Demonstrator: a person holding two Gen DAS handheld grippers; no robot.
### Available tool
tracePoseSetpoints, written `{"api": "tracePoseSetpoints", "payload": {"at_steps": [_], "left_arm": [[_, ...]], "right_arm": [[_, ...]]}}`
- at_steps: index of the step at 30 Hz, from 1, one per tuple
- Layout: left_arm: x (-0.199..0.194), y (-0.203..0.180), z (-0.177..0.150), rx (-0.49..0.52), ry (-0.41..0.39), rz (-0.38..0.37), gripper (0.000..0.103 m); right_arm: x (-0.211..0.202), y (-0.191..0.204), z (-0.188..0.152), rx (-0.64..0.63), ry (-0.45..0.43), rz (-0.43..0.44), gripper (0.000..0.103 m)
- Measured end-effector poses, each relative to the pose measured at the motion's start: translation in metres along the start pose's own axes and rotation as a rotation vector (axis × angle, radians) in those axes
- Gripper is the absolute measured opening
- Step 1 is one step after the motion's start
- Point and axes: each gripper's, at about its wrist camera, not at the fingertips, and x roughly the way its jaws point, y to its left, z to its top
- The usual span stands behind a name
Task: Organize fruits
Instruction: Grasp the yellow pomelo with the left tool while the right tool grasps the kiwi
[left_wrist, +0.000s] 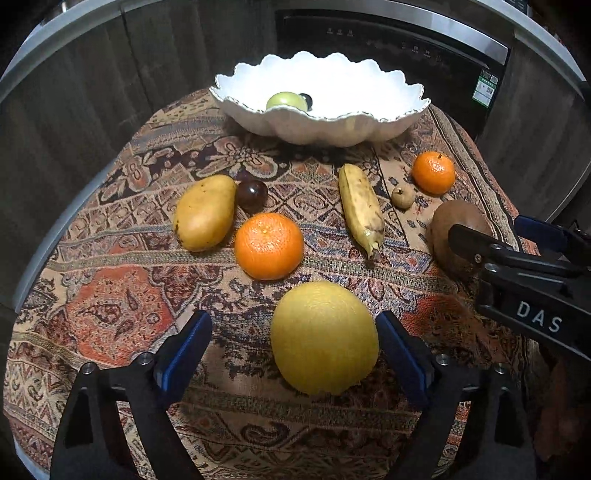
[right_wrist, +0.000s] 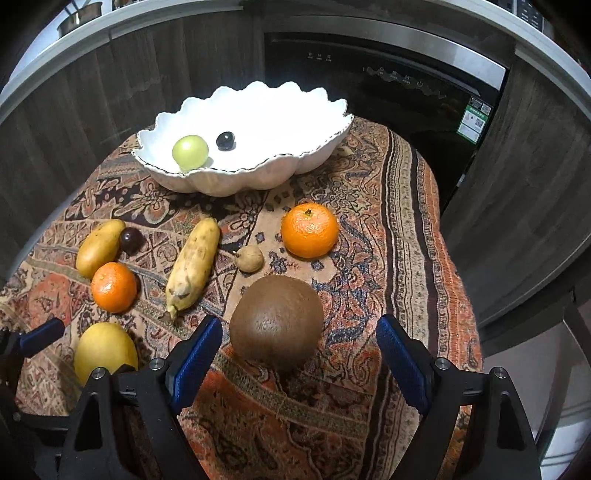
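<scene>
Patterned cloth (left_wrist: 122, 314) covers the table; fruit is scattered across it, and a white scalloped bowl (left_wrist: 369, 125) sits at the far edge.

Far left on the cloth: yellow mango (left_wrist: 205, 212), with a dark plum (left_wrist: 252, 195) touching its right shoulder. Just right and nearer, a large orange (left_wrist: 269, 245), close against the mango.

Left gripper (left_wrist: 293, 350): jaws spread wide, blue pads on either side of a big yellow round fruit (left_wrist: 324, 336). The right pad sits just beside the skin, the left pad is well clear. No pinch.

Centre: spotted banana (left_wrist: 361, 208) lying lengthwise, stem toward the camera. Right of it a small tan fruit (left_wrist: 402, 196), perhaps a longan; too small to be sure. Beyond that, a smaller orange (left_wrist: 433, 172).

Bowl holds a green apple (right_wrist: 190, 152) and a dark grape-like fruit (right_wrist: 225, 140), both in its left half.

Right gripper (right_wrist: 299, 354): jaws spread, straddling a brown round fruit (right_wrist: 277, 321) that rests on the cloth. The left pad is near it, the right pad apart. Nothing gripped.

Behind the table: dark wood cabinets (right_wrist: 166, 62) and a black appliance front (right_wrist: 388, 81).
</scene>
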Motion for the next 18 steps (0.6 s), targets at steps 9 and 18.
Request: {"api": "tracePoseSetpoints", "payload": {"at_steps": [9, 18], "left_arm": [[0.009, -0.006, -0.002, 0.024, 0.026, -0.027, 0.071], [0.011, -0.013, -0.003, 0.063, 0.025, -0.047, 0.056]], "right_arm": [[0.022, 0.005, -0.001, 0.006, 0.046, 0.025, 0.085], [0.032, 0.006, -0.003, 0.022, 0.08, 0.074, 0.06]]}}
